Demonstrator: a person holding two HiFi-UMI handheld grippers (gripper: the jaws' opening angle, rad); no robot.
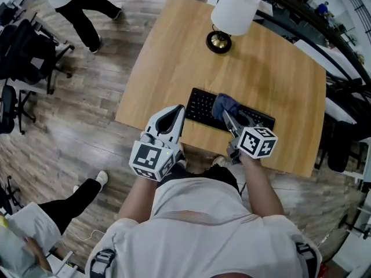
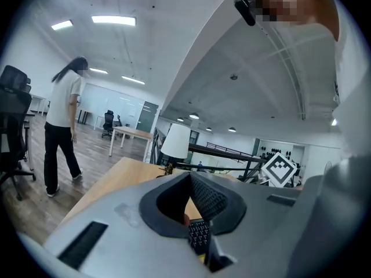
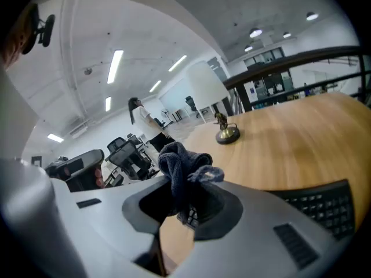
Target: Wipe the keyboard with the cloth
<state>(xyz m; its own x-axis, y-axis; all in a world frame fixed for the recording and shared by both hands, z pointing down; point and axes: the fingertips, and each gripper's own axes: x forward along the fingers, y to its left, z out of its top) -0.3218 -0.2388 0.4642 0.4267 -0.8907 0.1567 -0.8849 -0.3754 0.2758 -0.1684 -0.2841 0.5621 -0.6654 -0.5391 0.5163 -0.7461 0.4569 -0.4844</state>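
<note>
A black keyboard (image 1: 200,106) lies near the front edge of the wooden table (image 1: 174,51). On its middle rests a bunched blue-grey cloth (image 1: 225,104), and my right gripper (image 1: 227,116) is shut on it. The right gripper view shows the cloth (image 3: 182,167) pinched between the jaws and sticking up above them, with keyboard keys (image 3: 322,204) at the lower right. My left gripper (image 1: 181,110) is shut with nothing in it, its tips just over the keyboard's left end. In the left gripper view the jaws of the left gripper (image 2: 190,179) meet, and keys (image 2: 199,236) show below them.
A white-shaded lamp (image 1: 235,10) with a brass base (image 1: 219,41) stands at the back of the table. Office chairs (image 1: 26,51) and a standing person (image 1: 87,7) are to the left on the wood floor. Another person's leg (image 1: 75,201) is at the lower left.
</note>
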